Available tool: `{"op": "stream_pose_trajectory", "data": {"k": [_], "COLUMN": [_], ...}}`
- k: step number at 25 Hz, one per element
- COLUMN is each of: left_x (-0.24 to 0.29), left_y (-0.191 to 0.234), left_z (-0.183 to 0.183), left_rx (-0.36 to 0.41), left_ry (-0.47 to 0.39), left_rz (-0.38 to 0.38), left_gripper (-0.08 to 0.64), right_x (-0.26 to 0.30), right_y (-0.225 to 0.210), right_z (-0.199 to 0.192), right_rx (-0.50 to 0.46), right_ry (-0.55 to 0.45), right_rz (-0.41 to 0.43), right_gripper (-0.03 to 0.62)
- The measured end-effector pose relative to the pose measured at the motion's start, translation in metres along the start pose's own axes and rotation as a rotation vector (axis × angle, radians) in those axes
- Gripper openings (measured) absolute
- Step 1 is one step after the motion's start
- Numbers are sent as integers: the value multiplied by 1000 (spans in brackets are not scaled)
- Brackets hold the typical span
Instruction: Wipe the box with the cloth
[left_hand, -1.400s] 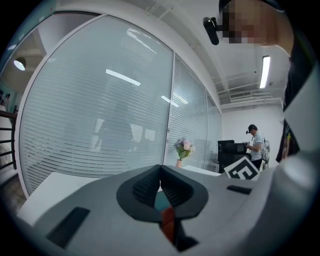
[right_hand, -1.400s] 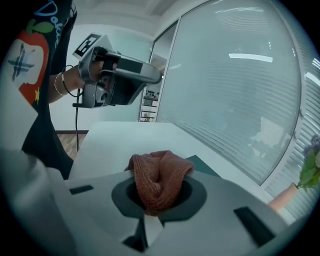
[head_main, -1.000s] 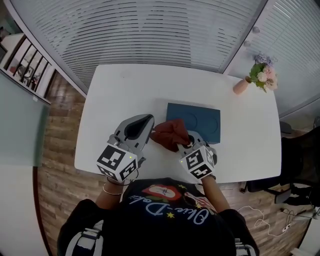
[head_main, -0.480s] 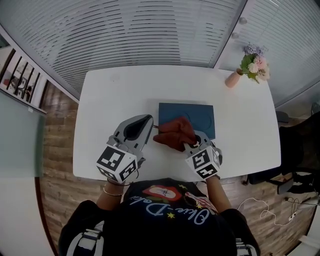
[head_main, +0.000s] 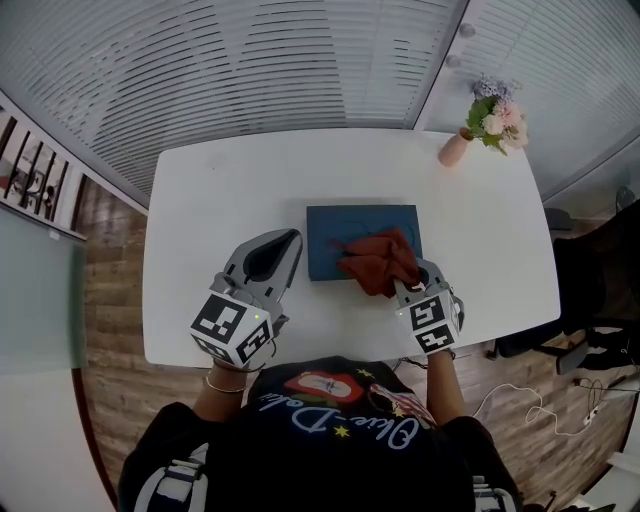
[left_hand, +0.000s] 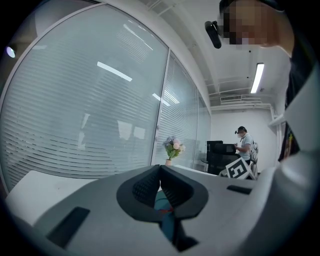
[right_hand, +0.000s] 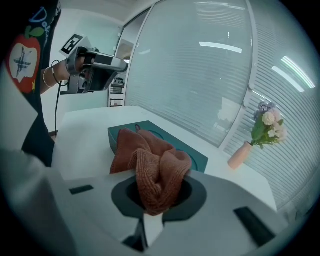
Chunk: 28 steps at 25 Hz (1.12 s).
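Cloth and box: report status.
Right hand-held gripper shut on cloth, cloth resting on box. Left hand-held gripper shut, empty, beside box. Nothing else on box.

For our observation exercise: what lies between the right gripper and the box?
The cloth, held by the right gripper and draped on the box: head view.

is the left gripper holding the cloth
No, the cloth is pinched in the right gripper, while the left gripper is shut on nothing.
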<state>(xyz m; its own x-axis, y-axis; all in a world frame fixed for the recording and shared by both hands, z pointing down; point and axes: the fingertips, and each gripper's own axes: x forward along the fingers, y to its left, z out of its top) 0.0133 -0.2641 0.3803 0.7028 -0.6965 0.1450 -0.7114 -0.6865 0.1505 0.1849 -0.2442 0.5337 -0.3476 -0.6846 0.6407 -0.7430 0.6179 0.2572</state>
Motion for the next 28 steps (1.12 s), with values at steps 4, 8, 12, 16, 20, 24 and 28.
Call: {"op": "stream_pose_trajectory", "data": {"k": [4, 8, 12, 16, 20, 24, 28], "left_x": [-1, -3, -4, -3, -5, -5, -3], "left_y": [1, 1, 2, -1, -3, -2, -3], "left_z": [1, 3, 3, 3, 4, 3, 3], "left_rx": [0, 3, 5, 8, 9, 12, 11], "left_ry": [2, -3, -4, -3, -5, -5, -6], "left_rz": [-1, -3, 1, -6, -9, -7, -12], "left_gripper": [3, 3, 3, 3, 3, 3, 3], "right_x": [-7, -16, -21, -25, -30, -43, -60], "right_y": [-18, -31, -42, -50, -54, -60, -70], "right_z": [-13, -25, -35, -42, -47, -36, -23], "right_rx": [31, 54, 74, 85, 101, 145, 229], "right_ry": [22, 44, 61, 75, 78, -3, -88], "right_rz": [-51, -99, -133, -159, -174, -196, -222], "right_gripper": [23, 23, 23, 23, 23, 23, 23]}}
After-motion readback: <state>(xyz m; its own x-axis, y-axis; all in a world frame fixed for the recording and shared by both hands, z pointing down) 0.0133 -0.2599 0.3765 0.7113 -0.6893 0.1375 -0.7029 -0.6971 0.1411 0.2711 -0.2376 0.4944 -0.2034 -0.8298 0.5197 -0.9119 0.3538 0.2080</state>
